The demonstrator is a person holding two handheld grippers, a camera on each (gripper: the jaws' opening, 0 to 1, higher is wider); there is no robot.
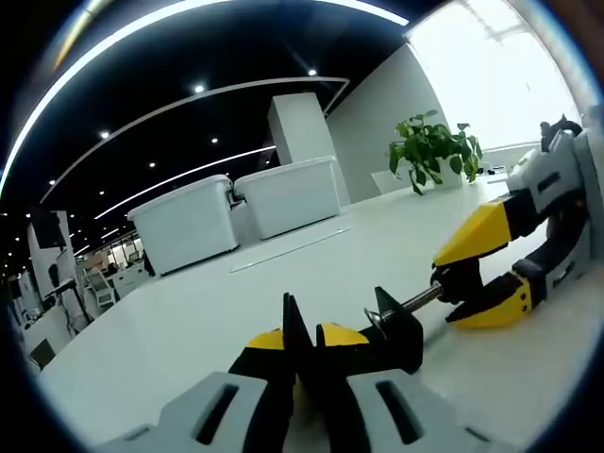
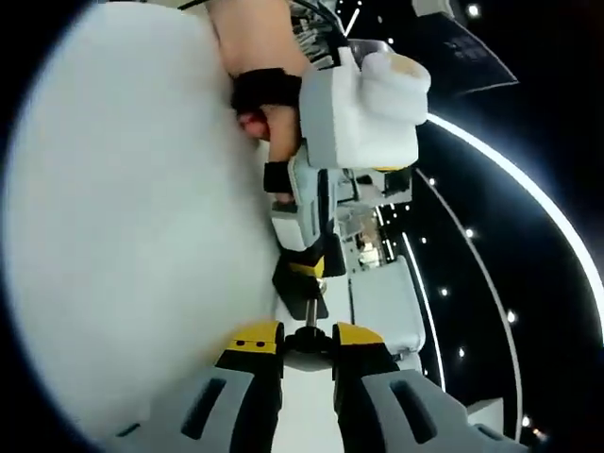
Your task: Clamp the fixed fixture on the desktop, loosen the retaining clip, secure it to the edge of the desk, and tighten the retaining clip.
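**Both grippers on the clamp fixture, over the white desk**

Left gripper view: your left gripper (image 1: 300,344) comes up from 6 o'clock with its yellow-tipped jaws pressed together on the black body of the fixture (image 1: 396,330). The jaws look closed on it; no gap shows between the tips. A metal screw rod (image 1: 415,302) runs out of the fixture body toward 3 o'clock.

Your right gripper (image 1: 477,274) enters from 3 o'clock. Its two yellow jaws sit on either side of the black knob (image 1: 458,278) at the far end of the rod and appear clamped on it.

The fixture sits low over the white desk (image 1: 236,302), at about 5 o'clock from view centre. I can't tell whether it touches the surface.

Further back on the desk: two white storage bins (image 1: 236,212) at 11 o'clock, and a potted plant (image 1: 434,151) at 2 o'clock by the bright window.

Right gripper view: this view is rolled, so the desk (image 2: 132,217) fills the 9 o'clock side. Your right gripper (image 2: 307,342) has its jaws closed on the black knob (image 2: 307,344) at 6 o'clock. The rod leads up toward 12 o'clock into the fixture body (image 2: 302,278), where your left gripper (image 2: 311,255) holds it. Your hand (image 2: 264,85) with a black strap sits behind that gripper at 12 o'clock.
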